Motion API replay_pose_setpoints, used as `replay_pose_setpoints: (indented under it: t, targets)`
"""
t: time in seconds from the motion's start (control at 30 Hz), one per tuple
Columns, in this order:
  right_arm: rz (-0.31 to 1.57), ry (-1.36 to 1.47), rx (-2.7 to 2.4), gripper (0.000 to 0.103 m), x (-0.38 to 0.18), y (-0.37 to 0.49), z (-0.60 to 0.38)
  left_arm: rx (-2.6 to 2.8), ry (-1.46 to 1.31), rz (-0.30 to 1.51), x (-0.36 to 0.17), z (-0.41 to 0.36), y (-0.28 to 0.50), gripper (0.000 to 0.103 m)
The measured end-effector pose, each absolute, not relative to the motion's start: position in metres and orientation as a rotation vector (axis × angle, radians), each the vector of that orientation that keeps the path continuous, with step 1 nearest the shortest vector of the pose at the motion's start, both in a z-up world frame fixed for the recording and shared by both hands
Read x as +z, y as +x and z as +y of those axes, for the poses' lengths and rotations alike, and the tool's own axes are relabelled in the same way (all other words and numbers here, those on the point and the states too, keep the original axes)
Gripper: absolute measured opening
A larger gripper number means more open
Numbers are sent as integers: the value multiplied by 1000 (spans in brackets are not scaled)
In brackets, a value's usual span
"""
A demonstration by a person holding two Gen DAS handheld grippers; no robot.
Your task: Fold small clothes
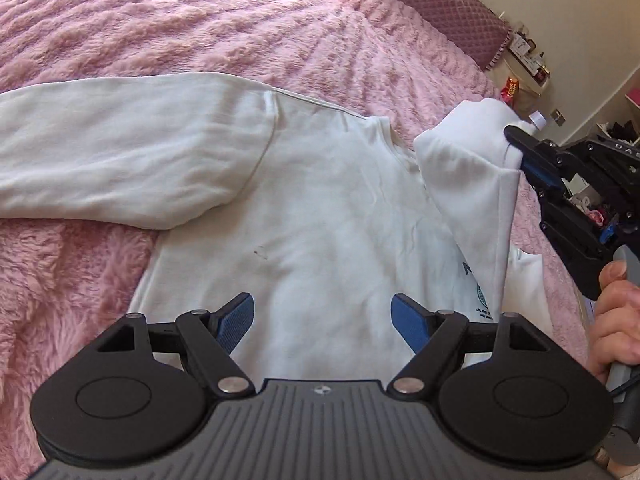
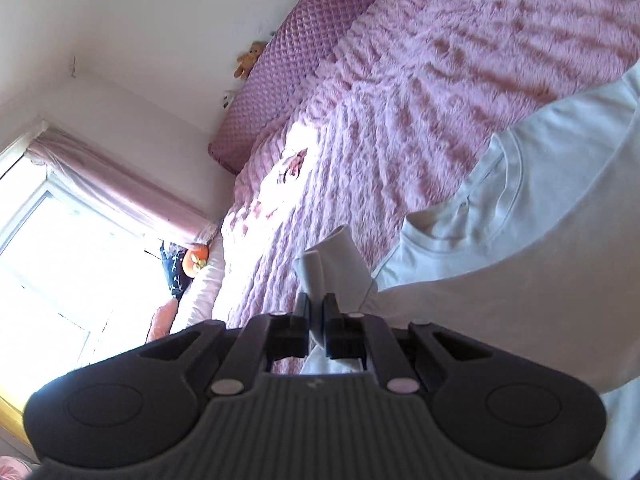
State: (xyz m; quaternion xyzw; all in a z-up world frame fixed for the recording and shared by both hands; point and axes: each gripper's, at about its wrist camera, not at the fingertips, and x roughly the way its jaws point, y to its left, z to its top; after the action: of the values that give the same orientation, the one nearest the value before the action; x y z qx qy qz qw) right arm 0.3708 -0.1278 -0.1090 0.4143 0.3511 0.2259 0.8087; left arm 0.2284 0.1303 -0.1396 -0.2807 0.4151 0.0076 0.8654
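- From my left wrist camera, the far sleeve of the white long-sleeved cotton sweatshirt runs off the left edge, so I cannot see its cuff.
- The dark blue print on its chest is partly covered by the raised sleeve; I cannot read it.
- The small cluttered items on the shelf beyond the bed are too small to identify.
- In my right wrist view, the bright window is washed out.

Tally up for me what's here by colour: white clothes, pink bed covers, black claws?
White sweatshirt: 1
Pink fluffy blanket: 1
Black claws: 2, the left claw open over the sweatshirt, the right claw shut on its sleeve
Total: 4
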Motion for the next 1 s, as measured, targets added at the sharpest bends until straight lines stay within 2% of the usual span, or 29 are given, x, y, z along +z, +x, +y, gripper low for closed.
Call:
replay_pose_setpoints:
  t: [0.13, 0.2, 0.27, 0.33, 0.4, 0.43, 0.47, 0.5, 0.67, 0.77, 1.0]
  targets:
    - [881, 804, 466, 2, -155, 367, -72, 69, -647, 865, -152, 170, 221, 91]
    - [953, 764, 441, 9, -180, 366, -58, 81, -668, 859, -158, 180, 221, 91]
    - [1029, 767, 433, 27, -203, 366, -52, 80, -685, 853, -162, 185, 223, 91]
    - [1077, 773, 424, 26, -216, 364, -51, 70, -695, 833, -163, 187, 222, 91]
    - [1076, 773, 457, 33, -212, 361, -58, 52, -694, 810, -163, 185, 226, 91]
    - [1072, 748, 467, 48, -206, 357, -62, 37, -698, 801, -163, 183, 229, 91]
    - [1070, 689, 464, 75, -193, 354, -71, 20, -704, 798, -165, 182, 234, 92]
    - [1068, 620, 452, 85, -184, 349, -75, 8, -708, 808, -167, 180, 241, 91]
    - [969, 14, 339, 83, -140, 320, -102, 4, -666, 818, -172, 168, 265, 91]
    - [961, -216, 264, 83, -136, 308, -129, 8, -668, 808, -177, 167, 277, 91]
    - [917, -209, 204, 80, -134, 297, -200, -71, -824, 820, -198, 174, 306, 92]
